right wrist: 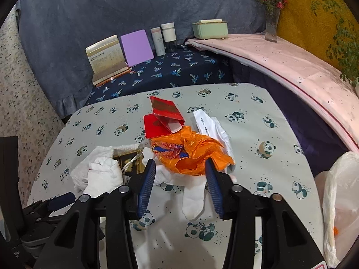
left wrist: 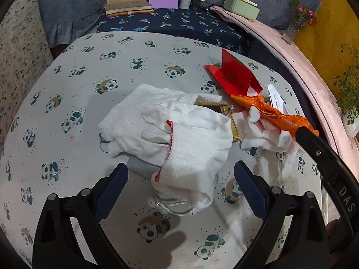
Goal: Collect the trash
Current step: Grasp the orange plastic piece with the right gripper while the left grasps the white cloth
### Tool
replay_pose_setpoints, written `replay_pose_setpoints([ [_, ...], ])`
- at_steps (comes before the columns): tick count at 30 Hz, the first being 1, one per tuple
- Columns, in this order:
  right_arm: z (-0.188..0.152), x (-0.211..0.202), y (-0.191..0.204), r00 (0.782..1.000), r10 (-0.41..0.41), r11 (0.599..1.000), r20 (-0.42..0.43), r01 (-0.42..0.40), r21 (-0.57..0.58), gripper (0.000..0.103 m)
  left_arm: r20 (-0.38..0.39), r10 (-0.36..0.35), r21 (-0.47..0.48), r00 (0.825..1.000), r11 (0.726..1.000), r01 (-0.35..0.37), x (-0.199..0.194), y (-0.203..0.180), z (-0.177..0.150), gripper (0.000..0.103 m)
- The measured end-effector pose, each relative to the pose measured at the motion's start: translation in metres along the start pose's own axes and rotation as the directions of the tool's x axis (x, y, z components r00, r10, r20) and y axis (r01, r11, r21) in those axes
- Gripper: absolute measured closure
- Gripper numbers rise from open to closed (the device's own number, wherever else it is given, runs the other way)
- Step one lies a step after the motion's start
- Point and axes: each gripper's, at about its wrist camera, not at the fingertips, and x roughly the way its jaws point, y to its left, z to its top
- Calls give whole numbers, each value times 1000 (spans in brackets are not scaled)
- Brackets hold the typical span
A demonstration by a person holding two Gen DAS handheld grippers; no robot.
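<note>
Left wrist: left gripper [left wrist: 180, 174], jaws gaping, hovering over knit white gloves [left wrist: 193, 139] lying on the panda-print counter [left wrist: 67, 85], half hiding a gold box [left wrist: 224, 109]. Right wrist: right gripper [right wrist: 180, 174], jaws part-open, bracketing crinkled orange wrapper [right wrist: 193, 154]; contact unclear.

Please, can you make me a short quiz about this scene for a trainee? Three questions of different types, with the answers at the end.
1. True or false: the left tongs are closed on the red envelope.
2. What lies between the tips of the right tongs? A) a purple notebook B) the orange plastic bag C) a green box
3. Which animal is printed on the tablecloth?

Key:
1. False. They stand open, with a white glove in front of them.
2. B
3. Pandas
</note>
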Motion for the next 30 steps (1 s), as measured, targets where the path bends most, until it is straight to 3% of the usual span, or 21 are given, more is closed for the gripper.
replay_pose_setpoints([
  [4, -2, 3, 2, 1000, 11, 1000, 2, -11, -12, 81, 3, -2, 1, 1000, 1000, 2, 3, 1, 0, 14],
  [6, -2, 0, 3, 1000, 16, 1000, 11, -16, -21, 84, 0, -8, 2, 1000, 1000, 8, 4, 2, 0, 19],
  [17, -3, -32, 1, 996, 40, 999, 74, -39, -12, 86, -6, -20, 17, 1000, 1000, 21, 5, -6, -3, 21],
  [19, -3, -36, -1, 996, 38, 999, 81, -37, -9, 86, -4, -22, 26, 1000, 999, 22, 6, -8, -4, 32],
  [21, -3, -40, -2, 996, 37, 999, 86, -37, -6, 86, -13, -27, 40, 1000, 999, 27, 8, -10, -5, 53],
  [22, -3, -43, -3, 995, 37, 999, 88, -37, -5, 86, -16, -25, 49, 1000, 998, 26, 8, -11, -6, 58],
  [24, -4, -48, -4, 995, 37, 999, 94, -37, -3, 86, -17, -30, 61, 999, 998, 31, 7, -12, -8, 77],
  [27, -6, -55, -5, 994, 33, 999, 101, -33, 0, 86, -8, -33, 76, 999, 997, 34, 1, -14, -11, 88],
  [30, -8, -64, -6, 993, 30, 1000, 114, -30, 5, 86, 11, -40, 85, 999, 996, 39, -11, -17, -13, 90],
])
